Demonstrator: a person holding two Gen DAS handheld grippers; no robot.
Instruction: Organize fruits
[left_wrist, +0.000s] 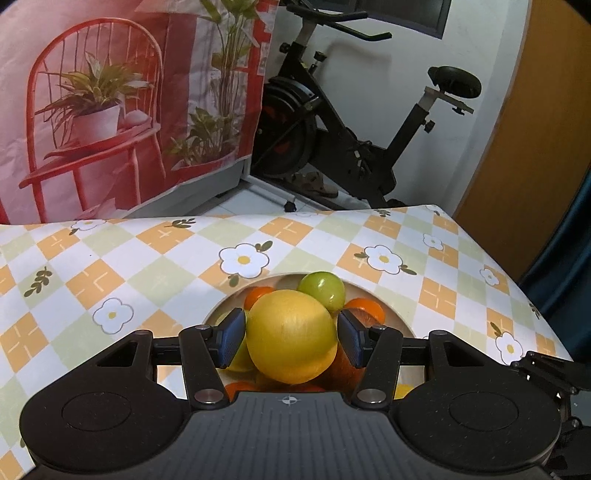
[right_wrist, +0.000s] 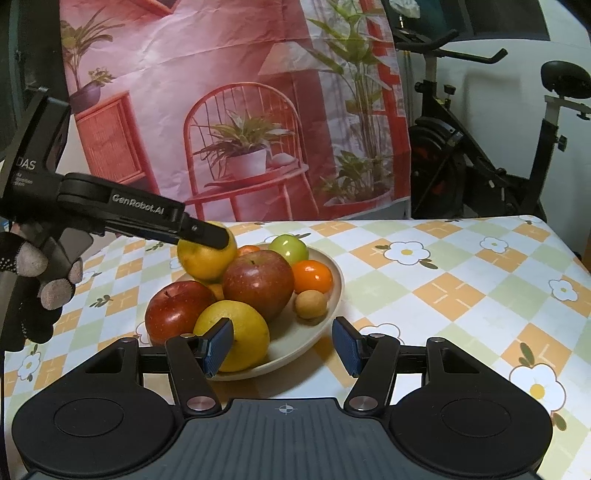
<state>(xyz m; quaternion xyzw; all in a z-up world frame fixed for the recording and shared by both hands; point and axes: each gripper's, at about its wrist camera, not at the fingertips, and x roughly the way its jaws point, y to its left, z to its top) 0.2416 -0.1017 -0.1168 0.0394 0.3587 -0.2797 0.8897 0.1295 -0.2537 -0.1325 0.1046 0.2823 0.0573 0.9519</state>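
A beige plate (right_wrist: 325, 317) on the checked tablecloth holds a pile of fruit: two red apples (right_wrist: 258, 284), a yellow fruit (right_wrist: 243, 332) at the front, a green fruit (right_wrist: 289, 248), an orange (right_wrist: 312, 276) and a small brown fruit (right_wrist: 311, 304). My left gripper (left_wrist: 291, 338) is shut on a large yellow fruit (left_wrist: 291, 336) at the top of the pile; it also shows in the right wrist view (right_wrist: 201, 258). My right gripper (right_wrist: 282, 345) is open and empty, just in front of the plate's near rim.
The table (right_wrist: 461, 280) stretches to the right of the plate. A printed red backdrop (right_wrist: 236, 110) hangs behind the table. A black exercise bike (right_wrist: 498, 147) stands beyond the table's far right edge.
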